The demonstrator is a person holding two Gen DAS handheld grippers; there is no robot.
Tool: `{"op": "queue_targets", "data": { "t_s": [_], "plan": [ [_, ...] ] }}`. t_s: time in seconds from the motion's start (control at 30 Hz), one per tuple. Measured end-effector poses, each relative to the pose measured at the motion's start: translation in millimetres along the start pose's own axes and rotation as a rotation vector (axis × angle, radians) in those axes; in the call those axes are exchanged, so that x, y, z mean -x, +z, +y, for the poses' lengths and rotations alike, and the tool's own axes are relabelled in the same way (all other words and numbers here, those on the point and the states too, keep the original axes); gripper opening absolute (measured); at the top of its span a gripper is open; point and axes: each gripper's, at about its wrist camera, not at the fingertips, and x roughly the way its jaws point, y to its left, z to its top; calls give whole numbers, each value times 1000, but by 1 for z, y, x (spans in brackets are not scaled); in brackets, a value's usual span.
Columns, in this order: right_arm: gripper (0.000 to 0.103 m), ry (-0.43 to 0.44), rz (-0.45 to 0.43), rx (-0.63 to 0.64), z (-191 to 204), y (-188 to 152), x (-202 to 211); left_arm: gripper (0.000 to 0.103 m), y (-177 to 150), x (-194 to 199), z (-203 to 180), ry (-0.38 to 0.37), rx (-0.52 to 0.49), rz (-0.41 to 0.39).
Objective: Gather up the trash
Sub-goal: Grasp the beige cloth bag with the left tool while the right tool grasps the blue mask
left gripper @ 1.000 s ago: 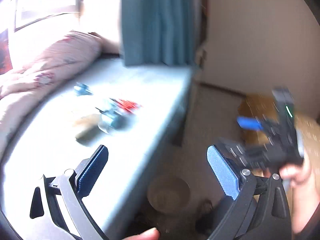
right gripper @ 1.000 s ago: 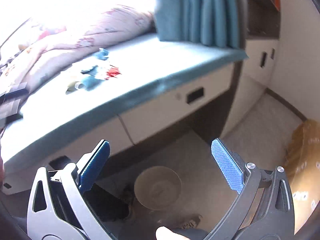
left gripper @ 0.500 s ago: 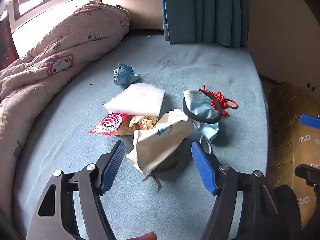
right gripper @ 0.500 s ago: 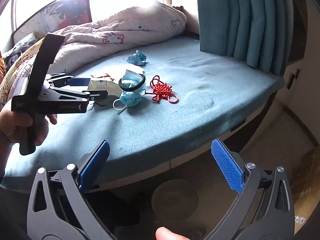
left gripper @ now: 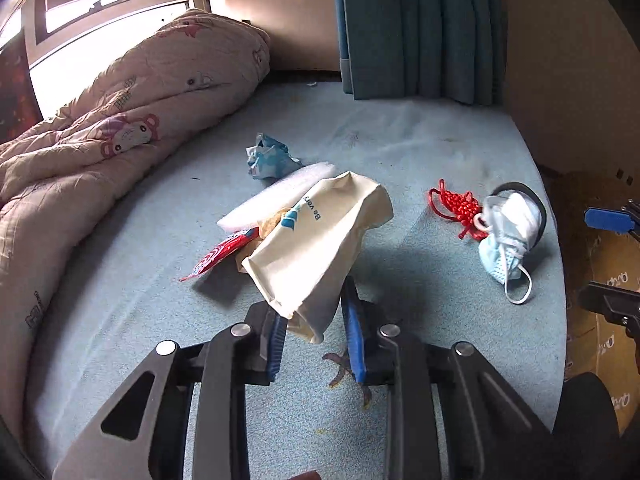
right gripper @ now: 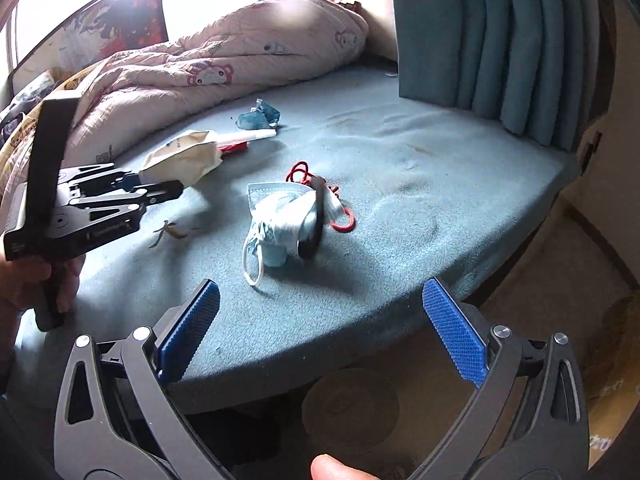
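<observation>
**Left gripper pinching paper bag on the bed**

Left gripper (left gripper: 316, 332): jaws have just been closing, now pinching the near end of the cream paper bag (left gripper: 316, 236), which tilts up off the blue bed (left gripper: 400, 152) near its middle. Right gripper (right gripper: 320, 332): jaws spread wide, nothing between them, over the bed's front edge. Face mask (right gripper: 280, 220) lies on the bed just beyond, touching a red cord (right gripper: 304, 172). Crumpled blue wrapper (left gripper: 268, 156) sits toward the quilt (left gripper: 120, 120).

a blue-grey bed (left gripper: 400, 152) (quilt (left gripper: 100, 152) at its left) carries scattered wrappers, a face mask (left gripper: 506, 240) and red cord (left gripper: 456, 206).
</observation>
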Motion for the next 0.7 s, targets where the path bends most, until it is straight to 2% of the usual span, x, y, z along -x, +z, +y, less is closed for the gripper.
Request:
{"op": "queue_targets", "data": {
  "t_s": [0.17,0.27,0.43,0.5,0.57,0.6,0.63,0.7],
  "plan": [
    [96,9,16,0,3,11,-18,24,-5,32,0,-13,34,-34],
    [88,15,13,19,3,10,-18,24,-15,49,-4,-47,37,-44],
    [82,64,-28,53,9,15,-23,24,-21,57,-12,-71,14,-50],
    [80,53,-25,59,14,21,-32,24,-21,56,-15,-79,8,-49],
    [50,32,25,69,17,24,-48,24,-23,54,-16,-76,2,-43],
    [41,35,58,60,15,26,-55,24,-24,53,-16,-73,1,-38],
    [36,42,50,43,14,27,-55,25,-24,52,-15,-69,3,-35],
    [33,108,39,12,13,31,-52,25,-24,52,-13,-67,7,-34]
  ]
}}
